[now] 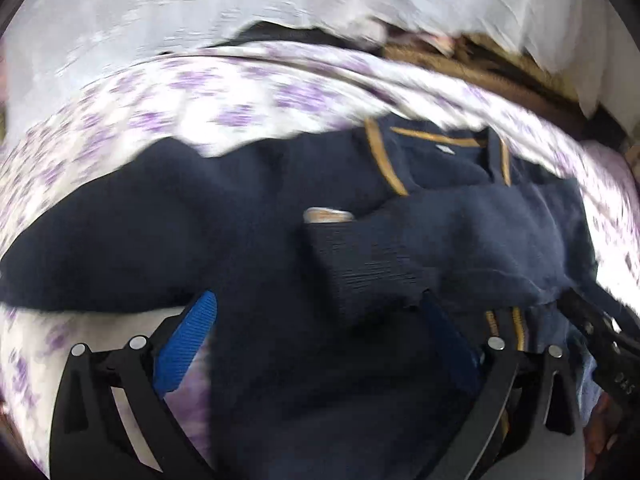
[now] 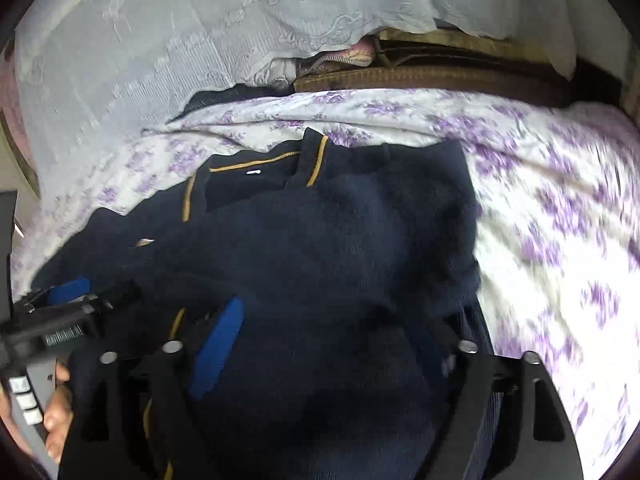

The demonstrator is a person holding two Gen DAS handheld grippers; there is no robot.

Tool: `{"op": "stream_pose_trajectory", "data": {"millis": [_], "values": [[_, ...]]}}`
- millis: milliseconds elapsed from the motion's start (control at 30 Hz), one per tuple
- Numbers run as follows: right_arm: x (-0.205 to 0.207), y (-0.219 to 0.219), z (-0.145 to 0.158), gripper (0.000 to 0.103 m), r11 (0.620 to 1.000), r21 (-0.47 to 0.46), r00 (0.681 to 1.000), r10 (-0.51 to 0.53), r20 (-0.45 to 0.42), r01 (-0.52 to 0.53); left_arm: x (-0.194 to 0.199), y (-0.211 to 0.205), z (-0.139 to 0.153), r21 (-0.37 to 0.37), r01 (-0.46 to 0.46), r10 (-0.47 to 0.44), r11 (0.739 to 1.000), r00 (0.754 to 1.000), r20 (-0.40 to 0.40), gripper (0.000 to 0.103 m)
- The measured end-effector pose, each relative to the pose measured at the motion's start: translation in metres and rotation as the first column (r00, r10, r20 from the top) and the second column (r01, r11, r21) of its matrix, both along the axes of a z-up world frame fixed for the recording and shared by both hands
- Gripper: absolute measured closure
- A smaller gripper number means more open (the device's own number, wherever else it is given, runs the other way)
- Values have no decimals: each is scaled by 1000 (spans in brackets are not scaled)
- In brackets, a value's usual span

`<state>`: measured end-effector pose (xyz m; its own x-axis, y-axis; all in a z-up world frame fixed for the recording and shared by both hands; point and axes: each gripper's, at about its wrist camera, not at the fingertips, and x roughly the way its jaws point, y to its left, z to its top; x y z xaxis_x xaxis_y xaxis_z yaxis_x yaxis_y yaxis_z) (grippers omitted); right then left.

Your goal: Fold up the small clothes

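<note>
A navy knit sweater (image 1: 260, 216) with mustard-striped collar (image 1: 384, 160) lies on a bed with a purple-flowered sheet (image 1: 224, 96). A ribbed cuff (image 1: 360, 264) of one sleeve lies folded across its chest. My left gripper (image 1: 320, 344) is open, its blue pads (image 1: 184, 344) astride the sweater's lower part. In the right wrist view the same sweater (image 2: 340, 240) fills the middle. My right gripper (image 2: 332, 344) is open over the hem, one blue pad (image 2: 218, 348) showing, the other hidden in dark fabric. The left gripper (image 2: 68, 296) shows at the left edge.
A white lace cloth (image 2: 180, 40) covers the far side beyond the bed. A brown padded edge (image 2: 440, 76) runs along the back right. The flowered sheet (image 2: 560, 220) spreads to the right of the sweater. A hand (image 2: 56, 412) holds the left gripper's handle.
</note>
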<state>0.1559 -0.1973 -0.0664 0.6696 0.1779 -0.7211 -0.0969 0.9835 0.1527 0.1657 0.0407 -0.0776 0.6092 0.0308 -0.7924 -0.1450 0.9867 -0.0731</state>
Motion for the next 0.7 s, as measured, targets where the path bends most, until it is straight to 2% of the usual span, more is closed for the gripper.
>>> {"op": "stream_pose_trajectory", "data": {"millis": [67, 167, 267, 300, 367, 400, 600, 700], "values": [[-9, -10, -1, 19, 999, 16, 999, -43, -12, 43, -9, 26, 4, -57, -69, 70, 996, 998, 4, 4], [-26, -31, -1, 19, 991, 95, 996, -93, -9, 93, -24, 77, 2, -192, -187, 189, 963, 982, -10, 4], [-48, -55, 5, 19, 973, 192, 990, -139, 28, 132, -40, 126, -8, -280, -311, 310, 908, 949, -48, 5], [-53, -59, 6, 19, 968, 210, 988, -148, 34, 138, -43, 135, -11, -312, -323, 323, 893, 945, -53, 6], [-61, -67, 6, 19, 958, 245, 986, -162, 41, 147, -47, 157, -17, -451, -313, 327, 836, 944, -49, 6], [-62, -69, 5, 19, 954, 259, 986, -164, 40, 149, -50, 163, -15, -488, -312, 336, 815, 941, -40, 6], [-58, -82, -6, 19, 927, 323, 980, -197, -10, 190, -47, 195, -11, -553, -359, 418, 752, 908, -20, 6], [-55, -95, -15, 19, 888, 404, 974, -220, -48, 220, -35, 210, -11, -543, -384, 452, 747, 892, -10, 8]]}}
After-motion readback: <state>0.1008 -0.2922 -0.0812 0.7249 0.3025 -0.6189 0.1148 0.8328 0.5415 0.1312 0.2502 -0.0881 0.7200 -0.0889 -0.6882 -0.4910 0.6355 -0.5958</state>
